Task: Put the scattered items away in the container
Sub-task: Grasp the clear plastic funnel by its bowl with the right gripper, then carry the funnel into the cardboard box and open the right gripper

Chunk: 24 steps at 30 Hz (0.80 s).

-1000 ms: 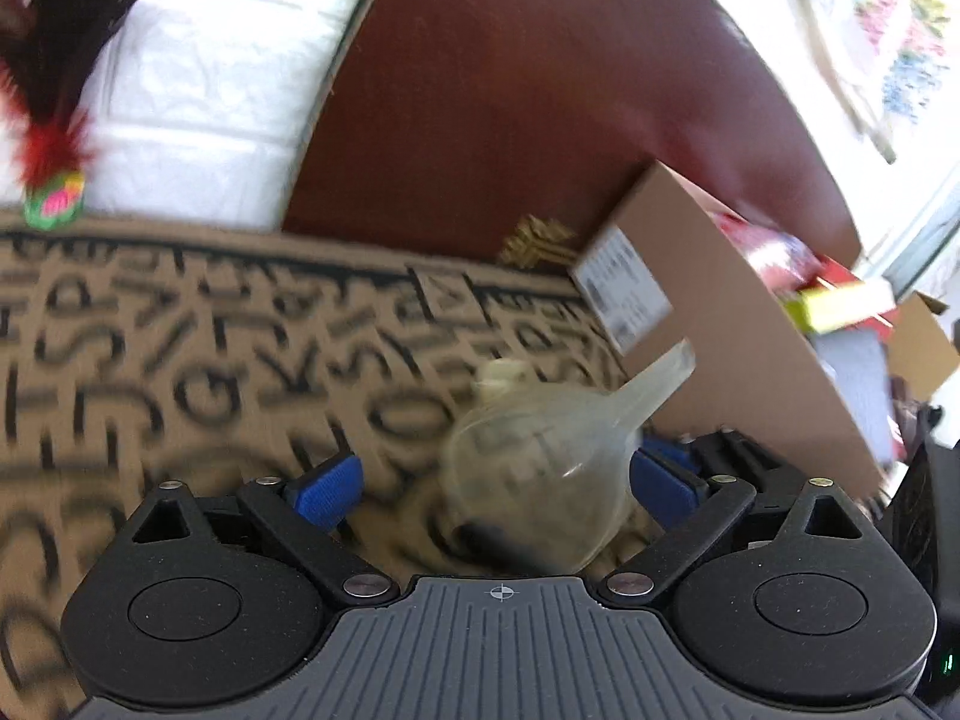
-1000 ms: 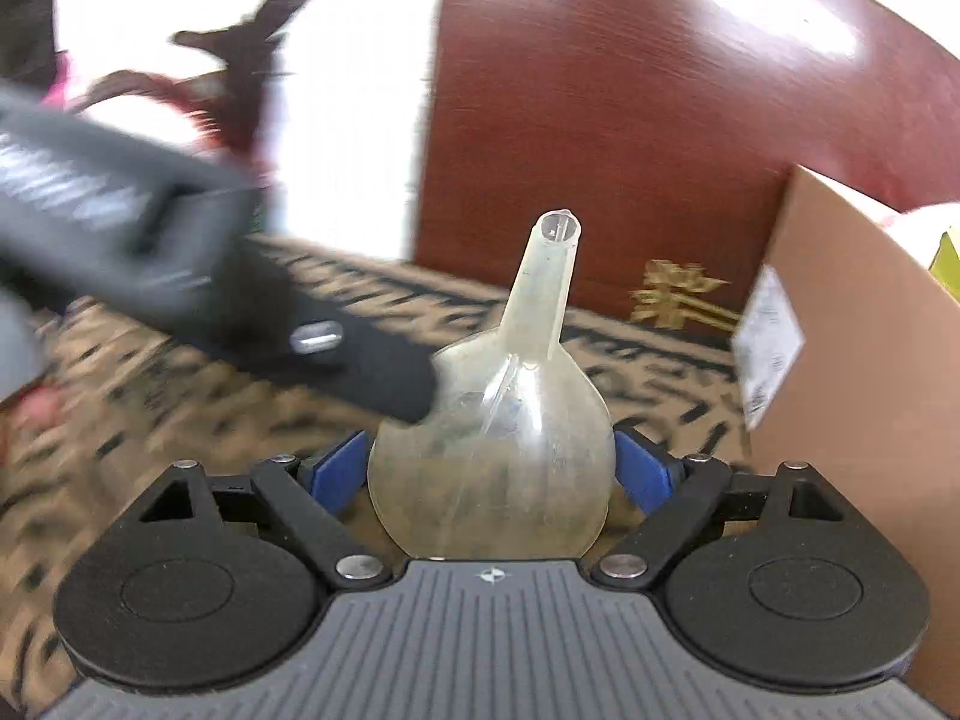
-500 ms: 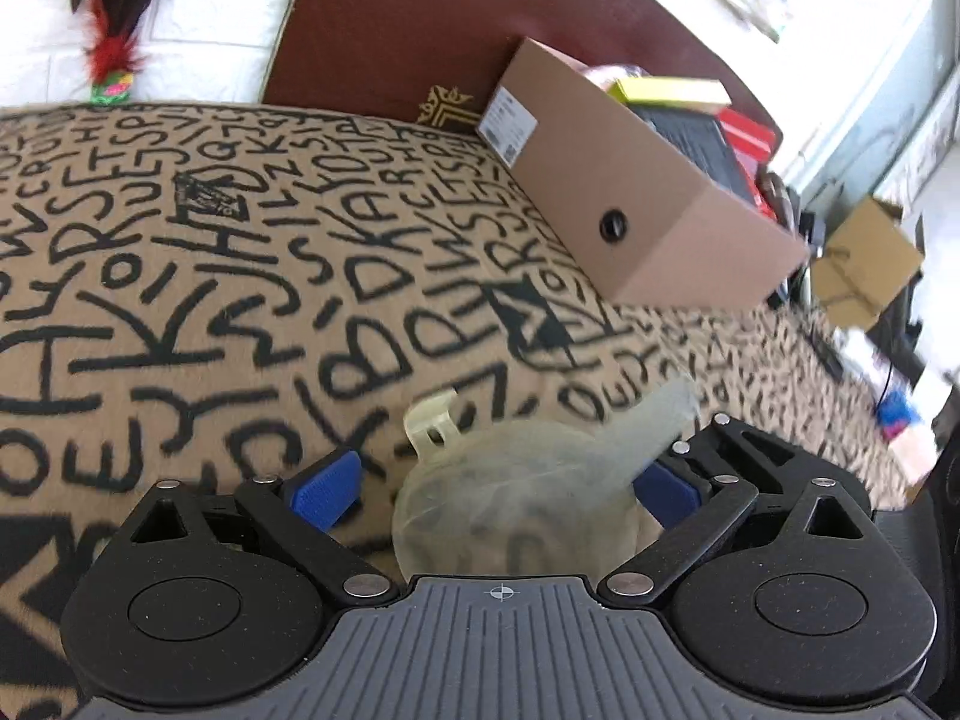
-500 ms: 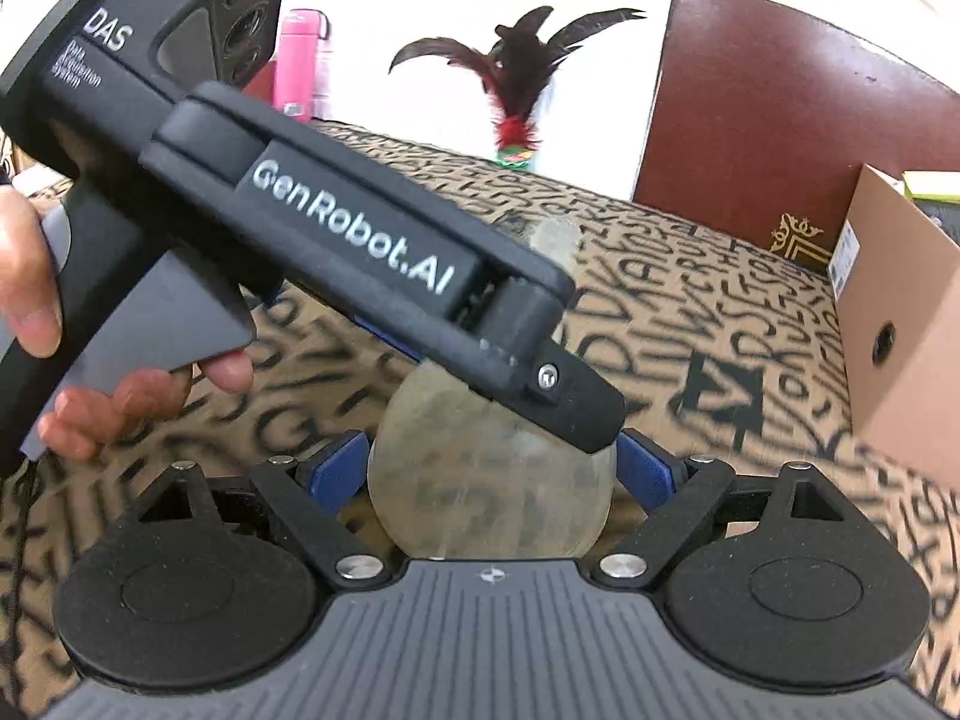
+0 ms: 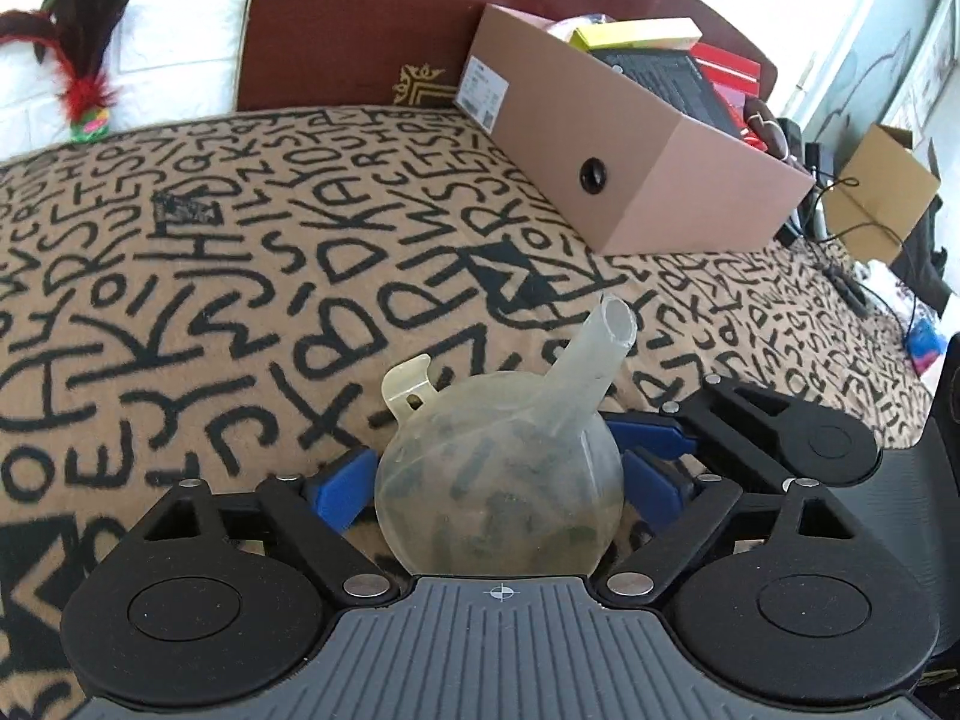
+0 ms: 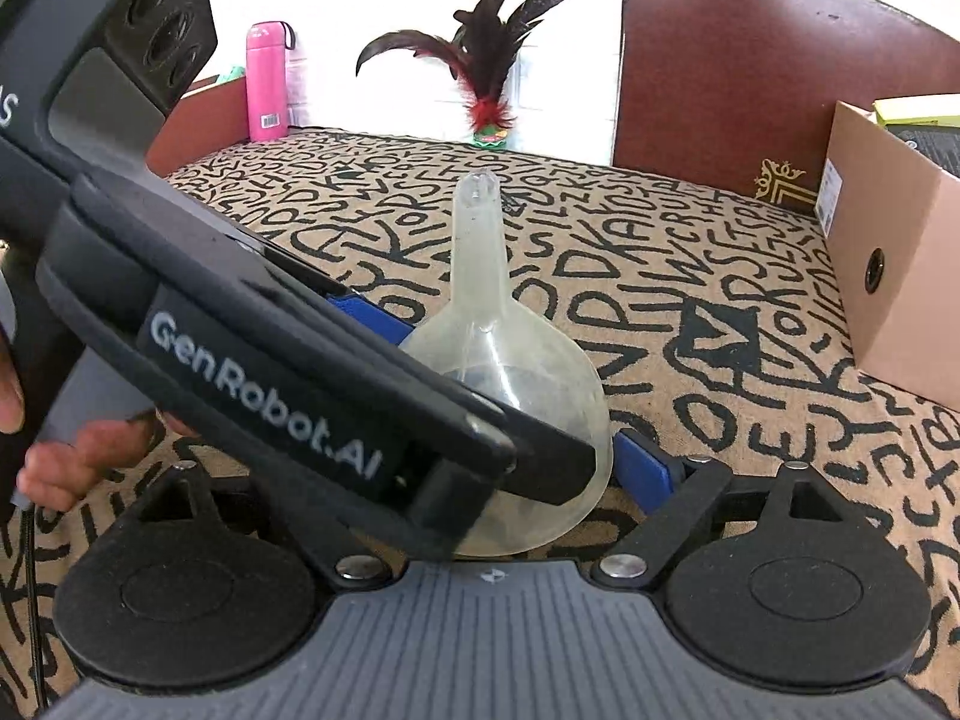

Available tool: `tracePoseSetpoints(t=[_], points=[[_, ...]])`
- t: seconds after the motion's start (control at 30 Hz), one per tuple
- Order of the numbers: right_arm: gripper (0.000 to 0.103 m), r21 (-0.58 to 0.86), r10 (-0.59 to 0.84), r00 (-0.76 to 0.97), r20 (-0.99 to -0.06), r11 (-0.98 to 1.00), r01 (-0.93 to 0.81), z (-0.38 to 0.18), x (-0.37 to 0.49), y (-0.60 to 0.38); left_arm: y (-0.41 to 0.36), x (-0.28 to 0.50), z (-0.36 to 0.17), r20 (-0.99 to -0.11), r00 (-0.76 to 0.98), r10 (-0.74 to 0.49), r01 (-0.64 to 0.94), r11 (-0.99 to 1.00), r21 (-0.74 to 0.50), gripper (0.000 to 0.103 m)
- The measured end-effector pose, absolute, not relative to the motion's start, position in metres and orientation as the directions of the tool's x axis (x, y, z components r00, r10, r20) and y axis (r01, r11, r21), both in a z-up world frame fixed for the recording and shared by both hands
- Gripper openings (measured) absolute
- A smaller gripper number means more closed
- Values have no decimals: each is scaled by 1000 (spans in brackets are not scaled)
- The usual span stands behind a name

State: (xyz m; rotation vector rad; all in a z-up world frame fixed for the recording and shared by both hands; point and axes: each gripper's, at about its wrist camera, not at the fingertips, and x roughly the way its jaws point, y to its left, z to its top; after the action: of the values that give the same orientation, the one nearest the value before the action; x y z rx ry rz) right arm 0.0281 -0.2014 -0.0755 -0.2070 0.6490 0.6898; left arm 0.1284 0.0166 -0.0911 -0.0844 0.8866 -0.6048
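A translucent plastic funnel (image 5: pixel 498 480) sits between the blue pads of my left gripper (image 5: pixel 498 492), spout pointing up and right, above the letter-patterned cloth. The same funnel (image 6: pixel 510 360) is between the pads of my right gripper (image 6: pixel 498 450), spout pointing away. Both grippers are closed on its bowl. The left gripper's body (image 6: pixel 270 360) crosses the right wrist view and hides the right gripper's left finger. The brown cardboard box (image 5: pixel 630 150), holding several items, stands at the far right of the table; it also shows in the right wrist view (image 6: pixel 894 276).
A feather shuttlecock (image 6: pixel 489 90) and a pink bottle (image 6: pixel 267 84) stand at the table's far edge. A dark red chair back (image 5: pixel 372 18) is behind the table. A second cardboard box (image 5: pixel 882 192) and cables lie beyond the table on the right.
Both grippers have moved back and lower over the table with the funnel. The left gripper has come across in front of the right one and closed on the funnel's bowl.
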Motion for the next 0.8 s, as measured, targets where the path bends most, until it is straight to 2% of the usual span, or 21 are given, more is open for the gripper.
tracePoseSetpoints(t=[0.17, 0.3, 0.67, 0.8], points=[[89, 50, 535, 586, -608, 763, -645, -66, 16, -215, 5, 121, -77, -688, 464, -558, 444, 819, -364, 89], [89, 24, 524, 630, -573, 779, -627, -45, 9, -237, -25, 119, -51, -656, 477, -585, 495, 796, -349, 89], [89, -127, 405, 812, -420, 860, -494, 27, 34, -322, -146, 149, 30, -548, 515, -659, 630, 725, -279, 90], [89, -176, 352, 866, -355, 885, -432, 50, 53, -352, -185, 172, 54, -509, 504, -698, 659, 691, -296, 91]])
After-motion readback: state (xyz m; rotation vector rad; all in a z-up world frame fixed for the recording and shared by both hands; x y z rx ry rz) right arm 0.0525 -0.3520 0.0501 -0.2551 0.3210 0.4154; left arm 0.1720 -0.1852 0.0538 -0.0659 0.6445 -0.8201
